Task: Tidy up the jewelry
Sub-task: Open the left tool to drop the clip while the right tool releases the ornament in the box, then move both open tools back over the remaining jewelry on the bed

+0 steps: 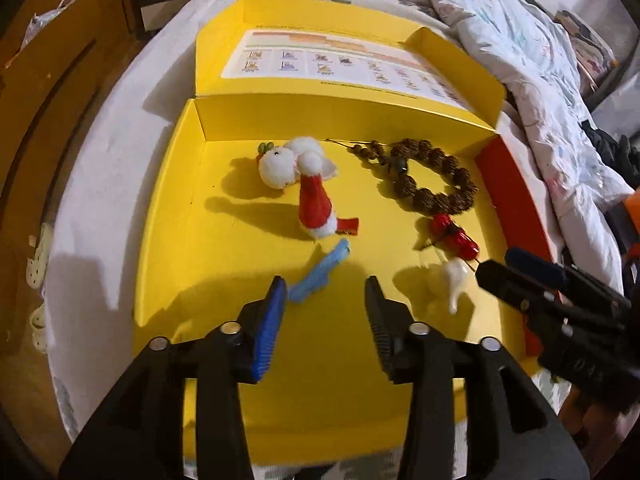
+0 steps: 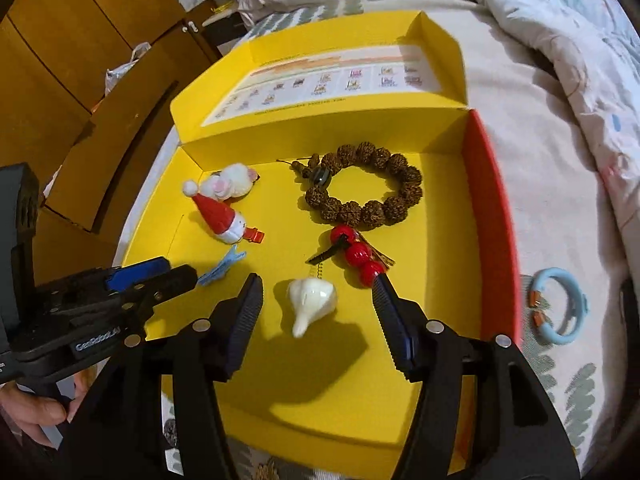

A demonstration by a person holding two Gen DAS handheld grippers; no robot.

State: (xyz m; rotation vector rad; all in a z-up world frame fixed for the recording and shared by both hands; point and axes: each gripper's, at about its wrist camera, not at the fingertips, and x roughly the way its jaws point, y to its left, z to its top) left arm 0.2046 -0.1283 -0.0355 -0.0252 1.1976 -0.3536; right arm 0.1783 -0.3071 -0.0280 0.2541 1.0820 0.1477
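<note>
An open yellow box (image 1: 168,216) (image 2: 440,360) lies on the bed. In it are a brown bead bracelet (image 1: 436,178) (image 2: 364,184), a red bead charm (image 1: 456,236) (image 2: 360,258), a white garlic-shaped pendant (image 1: 454,280) (image 2: 310,304), a blue clip (image 1: 320,272) (image 2: 220,270), a red Santa-hat clip (image 1: 316,208) (image 2: 218,216) and a white plush clip (image 1: 280,164) (image 2: 232,184). My left gripper (image 1: 326,290) is open, hovering over the box by the blue clip. My right gripper (image 2: 318,286) is open around the white pendant, above it.
A light blue ring (image 2: 560,306) with two small orange clips lies on the bed outside the box's red right wall (image 2: 492,216). The box lid (image 1: 344,60) stands open at the back. A quilt (image 1: 540,60) is bunched at right; wooden cabinets (image 2: 60,60) stand at left.
</note>
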